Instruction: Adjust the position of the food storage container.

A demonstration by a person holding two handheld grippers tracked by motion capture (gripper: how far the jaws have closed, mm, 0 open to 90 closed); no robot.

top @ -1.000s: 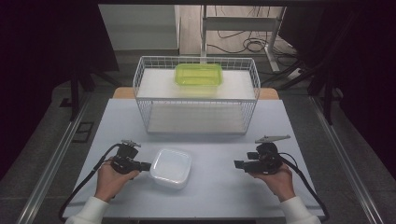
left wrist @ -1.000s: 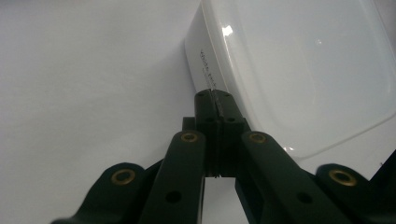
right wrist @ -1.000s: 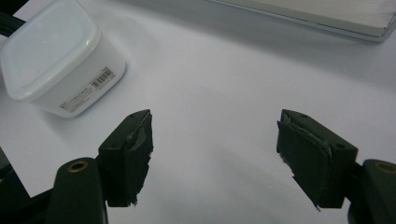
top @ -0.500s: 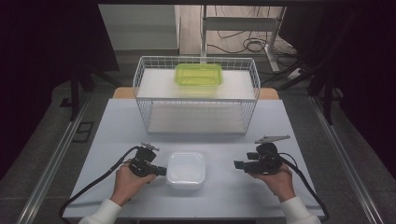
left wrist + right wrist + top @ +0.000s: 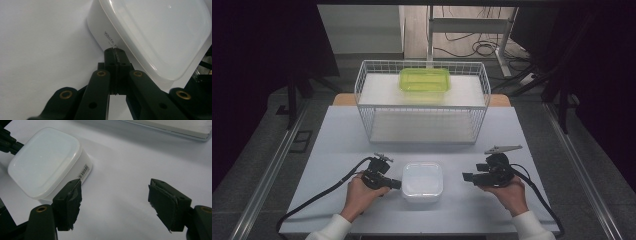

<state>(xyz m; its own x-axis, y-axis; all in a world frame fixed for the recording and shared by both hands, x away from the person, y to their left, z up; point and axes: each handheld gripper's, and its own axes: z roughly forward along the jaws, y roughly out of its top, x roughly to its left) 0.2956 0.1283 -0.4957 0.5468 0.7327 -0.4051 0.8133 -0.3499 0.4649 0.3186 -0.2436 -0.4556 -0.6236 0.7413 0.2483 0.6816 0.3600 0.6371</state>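
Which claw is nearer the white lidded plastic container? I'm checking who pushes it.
Left. The left claw touches the white lidded plastic container's side; the right claw stands apart.

A white wire basket [image 5: 422,102] stood at the far middle of the pale counter [image 5: 337,145], open side up. Inside it, toward the back, lay a green lidded container [image 5: 424,80]. Behind the counter, cables [image 5: 474,47] trailed over the floor beside a metal stand [image 5: 469,25].

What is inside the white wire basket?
In the basket, a green box sits on a white board. Its lid is on, so whatever is inside the box is hidden.
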